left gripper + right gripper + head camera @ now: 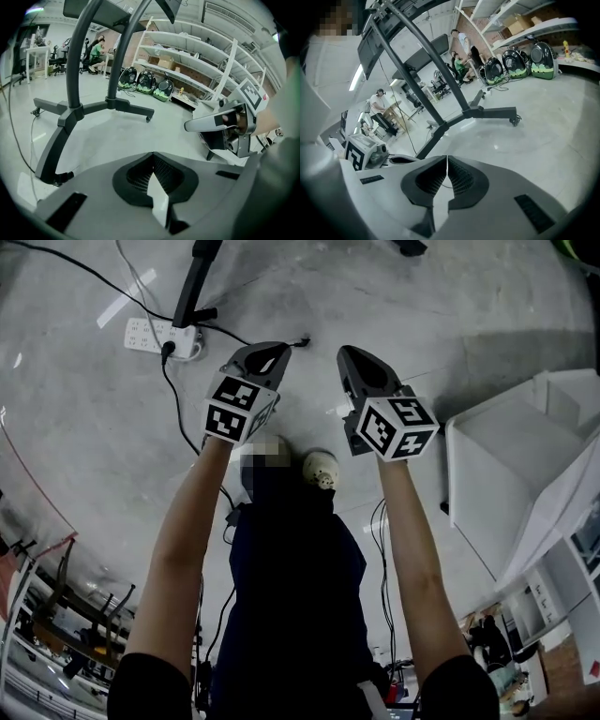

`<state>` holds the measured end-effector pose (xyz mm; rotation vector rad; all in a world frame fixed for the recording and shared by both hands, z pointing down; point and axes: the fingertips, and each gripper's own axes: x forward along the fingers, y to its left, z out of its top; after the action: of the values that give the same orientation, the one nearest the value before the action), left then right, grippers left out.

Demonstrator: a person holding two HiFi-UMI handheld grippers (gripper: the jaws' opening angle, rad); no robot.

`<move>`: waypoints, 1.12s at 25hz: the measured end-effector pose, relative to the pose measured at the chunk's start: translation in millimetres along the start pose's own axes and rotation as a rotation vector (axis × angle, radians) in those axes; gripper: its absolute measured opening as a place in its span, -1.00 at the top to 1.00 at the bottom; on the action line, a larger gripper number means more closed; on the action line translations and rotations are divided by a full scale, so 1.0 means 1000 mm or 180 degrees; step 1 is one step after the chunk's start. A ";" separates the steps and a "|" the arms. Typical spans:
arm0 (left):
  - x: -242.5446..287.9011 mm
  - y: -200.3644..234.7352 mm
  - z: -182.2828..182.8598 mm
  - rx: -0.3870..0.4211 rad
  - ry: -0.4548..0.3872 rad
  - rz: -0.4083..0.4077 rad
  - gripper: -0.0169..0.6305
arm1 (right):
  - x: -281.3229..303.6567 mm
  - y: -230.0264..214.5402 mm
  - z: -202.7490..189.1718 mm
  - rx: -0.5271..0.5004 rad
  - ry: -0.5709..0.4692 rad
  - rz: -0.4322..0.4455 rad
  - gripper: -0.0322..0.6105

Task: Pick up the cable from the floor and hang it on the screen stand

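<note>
Looking down at grey concrete floor (441, 315) in a workshop w/ white shelving (197, 49) along the wall. Black screen stand (84, 110) on wheeled legs stands just ahead. Thin black cable (298, 341) lies on the floor, its end just past my left gripper (277, 351); right gripper (349, 354) alongside. Both jaws clenched, nothing btwn them.

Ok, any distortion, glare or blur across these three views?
Head view: fisheye bends the edges, and a glare streak marks the floor. Left gripper view: dark round vignette, the screen stand bows, and the left gripper up close looks soft. Right gripper view: same vignette, pale sheen on the floor beyond the right gripper.
</note>
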<state>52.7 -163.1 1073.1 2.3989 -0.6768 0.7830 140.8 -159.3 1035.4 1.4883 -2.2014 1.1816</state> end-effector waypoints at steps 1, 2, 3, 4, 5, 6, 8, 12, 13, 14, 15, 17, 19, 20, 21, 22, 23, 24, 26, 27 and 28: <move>0.006 0.001 -0.005 0.0009 0.0003 -0.0009 0.92 | 0.005 -0.002 -0.006 -0.0001 0.0012 0.0015 0.82; 0.012 0.003 -0.010 0.0013 0.0007 -0.0021 0.92 | 0.010 -0.004 -0.012 -0.0005 0.0024 0.0026 0.82; 0.017 0.004 -0.015 0.0010 0.0008 -0.0026 0.92 | 0.015 -0.007 -0.017 -0.0007 0.0034 0.0036 0.82; 0.023 0.006 -0.019 -0.0003 0.0010 -0.0027 0.92 | 0.019 -0.009 -0.021 -0.0006 0.0040 0.0045 0.82; 0.028 0.008 -0.024 -0.0026 0.0015 -0.0029 0.92 | 0.023 -0.012 -0.025 -0.0001 0.0045 0.0055 0.82; 0.033 0.009 -0.028 -0.0061 0.0027 -0.0035 0.92 | 0.027 -0.014 -0.029 0.0005 0.0051 0.0063 0.82; 0.044 0.012 -0.039 -0.0149 0.0064 -0.0063 0.92 | 0.034 -0.020 -0.037 0.0010 0.0069 0.0073 0.82; 0.062 0.016 -0.064 -0.0151 0.0232 -0.0133 0.92 | 0.046 -0.032 -0.051 0.0109 0.0054 0.0070 0.82; 0.066 0.015 -0.069 -0.0126 0.0283 -0.0138 0.92 | 0.047 -0.035 -0.054 0.0154 0.0044 0.0069 0.82; 0.071 0.016 -0.074 -0.0101 0.0316 -0.0128 0.92 | 0.048 -0.037 -0.057 0.0194 0.0037 0.0069 0.82; 0.076 0.017 -0.078 -0.0078 0.0334 -0.0113 0.90 | 0.049 -0.040 -0.060 0.0222 0.0037 0.0068 0.82; 0.085 0.017 -0.084 -0.0053 0.0410 -0.0105 0.72 | 0.051 -0.043 -0.066 0.0242 0.0049 0.0063 0.82; 0.094 0.014 -0.090 -0.0017 0.0576 -0.0115 0.45 | 0.052 -0.044 -0.069 0.0245 0.0052 0.0074 0.82; 0.098 0.013 -0.094 0.0025 0.0660 -0.0111 0.37 | 0.053 -0.045 -0.070 0.0251 0.0044 0.0083 0.82; 0.103 0.014 -0.098 0.0077 0.0730 -0.0091 0.31 | 0.054 -0.046 -0.070 0.0258 0.0032 0.0092 0.82; 0.108 0.015 -0.102 0.0124 0.0787 -0.0067 0.26 | 0.055 -0.048 -0.069 0.0265 0.0019 0.0099 0.82; 0.113 0.016 -0.105 0.0158 0.0836 -0.0049 0.23 | 0.057 -0.050 -0.069 0.0270 0.0007 0.0101 0.82; 0.117 0.016 -0.107 0.0175 0.0879 -0.0036 0.23 | 0.058 -0.053 -0.069 0.0274 -0.0004 0.0099 0.82; 0.126 0.017 -0.112 0.0167 0.0948 0.0007 0.23 | 0.060 -0.059 -0.070 0.0297 -0.0026 0.0087 0.82; 0.130 0.018 -0.114 0.0166 0.0979 0.0034 0.23 | 0.061 -0.062 -0.070 0.0315 -0.0044 0.0082 0.82; 0.134 0.019 -0.116 0.0175 0.1007 0.0060 0.23 | 0.061 -0.064 -0.071 0.0334 -0.0062 0.0080 0.82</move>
<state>91.6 -145.6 1246.1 2.2473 -0.5551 1.1703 151.6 -159.0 1148.0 1.5222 -2.2083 1.3148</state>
